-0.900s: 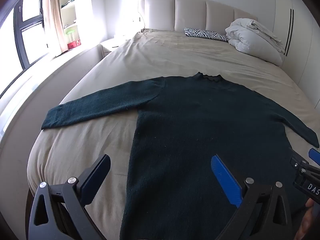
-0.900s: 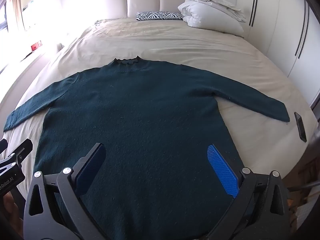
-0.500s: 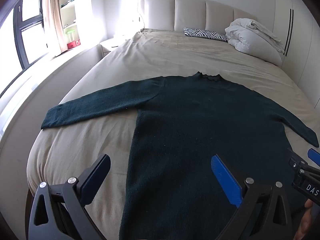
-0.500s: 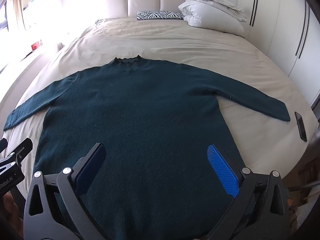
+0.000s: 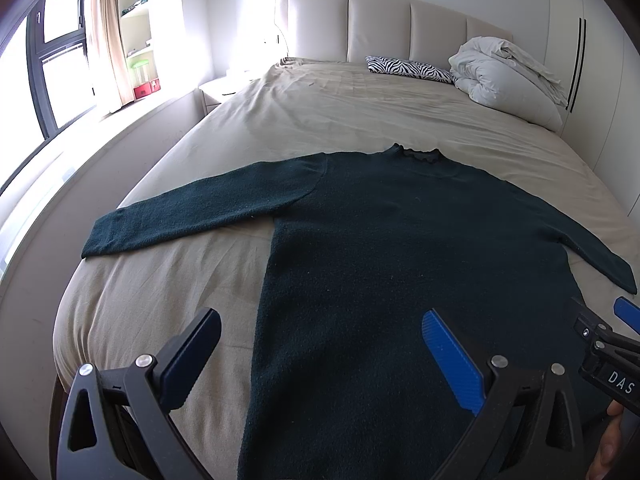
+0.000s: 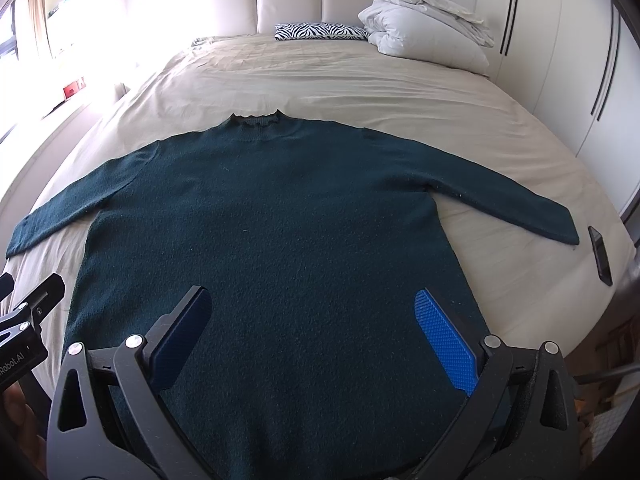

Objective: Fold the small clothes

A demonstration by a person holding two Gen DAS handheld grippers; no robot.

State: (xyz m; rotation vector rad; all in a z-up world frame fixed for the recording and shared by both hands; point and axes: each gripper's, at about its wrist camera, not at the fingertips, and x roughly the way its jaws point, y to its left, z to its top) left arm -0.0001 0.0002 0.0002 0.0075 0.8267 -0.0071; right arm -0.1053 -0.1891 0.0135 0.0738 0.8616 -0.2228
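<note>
Black gripper (image 5: 320, 356) frames, silver screws, ribbed blue pads (image 6: 444, 340), white lettering

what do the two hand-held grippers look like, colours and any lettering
Both are alike: the left hand-held gripper and the right hand-held gripper have black frames with triangular cut-outs, silver screw heads and long ribbed blue pads. White lettering shows on each body, only partly readable. No cables or sleeves are visible.

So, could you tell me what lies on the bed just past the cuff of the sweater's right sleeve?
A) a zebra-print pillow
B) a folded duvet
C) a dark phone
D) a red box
C: the right wrist view shows a dark phone flat on the sheet beside the right sleeve's cuff of the sweater.
</note>
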